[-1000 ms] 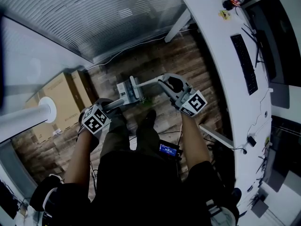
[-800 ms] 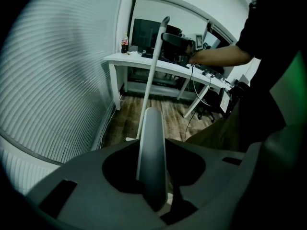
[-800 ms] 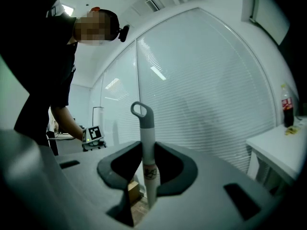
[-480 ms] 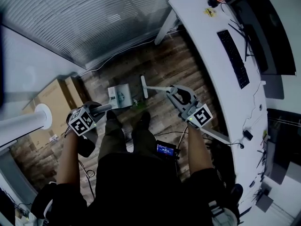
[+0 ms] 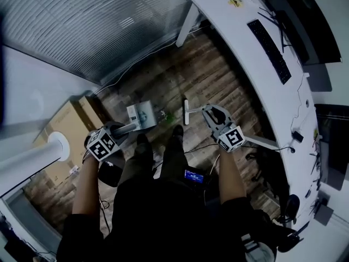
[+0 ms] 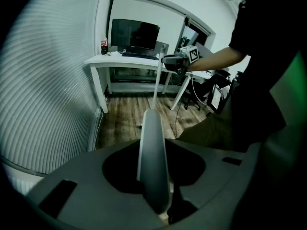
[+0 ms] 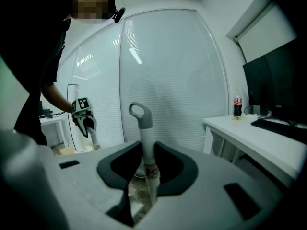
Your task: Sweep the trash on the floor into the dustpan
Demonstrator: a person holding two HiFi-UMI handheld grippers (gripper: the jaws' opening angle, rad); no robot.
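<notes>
- The left gripper [image 5: 122, 129] clamps the long handle of the pale grey plastic dustpan [image 5: 140, 115], which rests on the wooden floor [image 5: 207, 81].
- The right gripper [image 5: 209, 113] grips the white broom [image 5: 186, 112].
- The small green trash [image 5: 168, 117] lies between them; short, low strokes toward a steadied pan would suit.

A long white worktop [image 5: 240, 42] runs down the right side of the head view. A black keyboard [image 5: 270, 51] lies on it, with a dark monitor [image 5: 305, 21] just behind. At the worktop's far end stands a dark drink bottle [image 6: 104, 46] with a red label. A small yellow item [image 5: 235, 2] lies close by. Nearer, a small black object on a thin cable [image 5: 296, 136] rests by the worktop's edge. Slatted blinds [image 5: 98, 21] cover the glass wall on the left. Brown cardboard boxes [image 5: 68, 119] stand just beside a round white column [image 5: 27, 160]. A dark office chair [image 6: 201, 92] sits by the worktop's legs.
</notes>
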